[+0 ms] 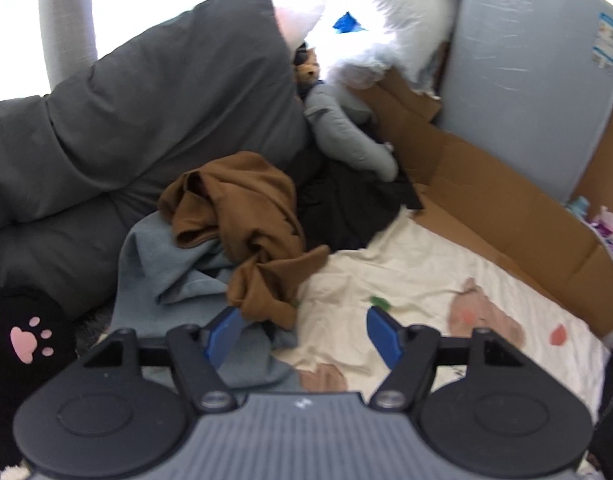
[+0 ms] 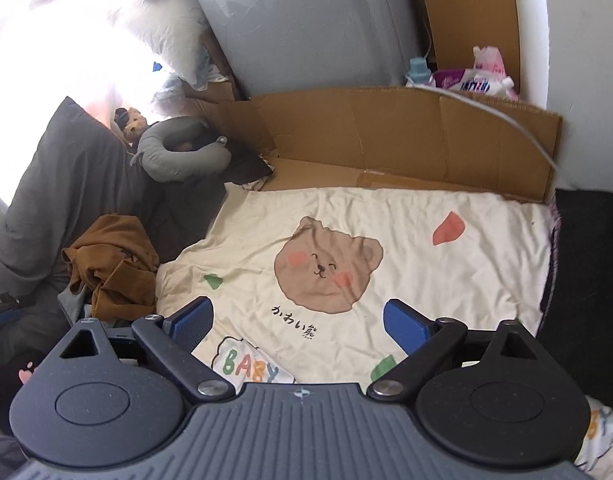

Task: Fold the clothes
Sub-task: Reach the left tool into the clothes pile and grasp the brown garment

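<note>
With the left gripper [image 1: 302, 334] spread by the brown garment [image 1: 250, 224] at centre frame and the right gripper [image 2: 296, 322] spread empty, the grey-blue cloth [image 1: 162, 268] underneath is being risked in the same pinch.

Both handheld grippers, the left gripper [image 1: 304, 330] and right gripper [image 2: 296, 320], have ribbed grey bodies. Black linkage arms with silver pivot screws carry blue finger pads [image 2: 404, 326]. Round black discs flank each body.
</note>
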### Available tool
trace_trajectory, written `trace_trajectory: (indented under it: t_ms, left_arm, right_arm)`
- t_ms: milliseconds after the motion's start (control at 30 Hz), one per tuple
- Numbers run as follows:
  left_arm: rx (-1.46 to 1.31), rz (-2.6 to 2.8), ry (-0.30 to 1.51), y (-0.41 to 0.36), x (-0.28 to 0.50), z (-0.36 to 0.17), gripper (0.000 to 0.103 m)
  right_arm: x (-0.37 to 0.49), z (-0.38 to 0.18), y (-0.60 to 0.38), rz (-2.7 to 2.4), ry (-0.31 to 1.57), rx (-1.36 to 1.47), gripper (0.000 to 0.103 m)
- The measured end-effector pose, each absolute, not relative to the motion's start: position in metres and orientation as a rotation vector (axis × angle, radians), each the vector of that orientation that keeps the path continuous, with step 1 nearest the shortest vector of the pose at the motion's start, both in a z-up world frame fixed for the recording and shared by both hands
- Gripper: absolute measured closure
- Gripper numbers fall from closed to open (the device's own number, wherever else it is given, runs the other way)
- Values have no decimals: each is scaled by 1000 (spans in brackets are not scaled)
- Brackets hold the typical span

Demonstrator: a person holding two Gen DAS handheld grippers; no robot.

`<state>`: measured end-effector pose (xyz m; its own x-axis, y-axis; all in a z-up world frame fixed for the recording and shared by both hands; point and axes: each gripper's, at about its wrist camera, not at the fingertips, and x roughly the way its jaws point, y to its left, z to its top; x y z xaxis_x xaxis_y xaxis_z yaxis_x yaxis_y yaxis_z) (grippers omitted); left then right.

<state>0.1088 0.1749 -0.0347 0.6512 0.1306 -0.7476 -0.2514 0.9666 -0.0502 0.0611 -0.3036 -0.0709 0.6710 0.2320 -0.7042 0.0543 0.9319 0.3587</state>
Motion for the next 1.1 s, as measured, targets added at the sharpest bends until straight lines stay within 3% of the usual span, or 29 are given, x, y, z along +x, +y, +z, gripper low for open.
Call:
trace_trajectory:
  t_ms: [267, 333, 633, 967, 1067, 1100]
  left_arm:
    - [-154, 239, 847, 201, 136, -71, 40]
    - [-173, 249, 859, 207, 144, -81, 42]
    - [-199, 231, 912, 230, 179, -149, 41]
    - [-183, 299, 931, 241, 209, -187, 41]
    - [-208, 321, 950, 243, 215, -198, 54]
    - [-209, 327, 958, 243, 216, -199, 67]
  right_arm:
    - [80, -106, -295, 140, 853, 405, 10]
    - [86, -117, -291, 138, 874, 398, 21]
    - [90, -151, -287, 132, 915, 435, 21]
    - [89, -183, -294, 92, 950, 499, 21]
    - [92, -191, -288, 93, 955, 514, 21]
    - [93, -193, -284, 98, 958, 514, 21]
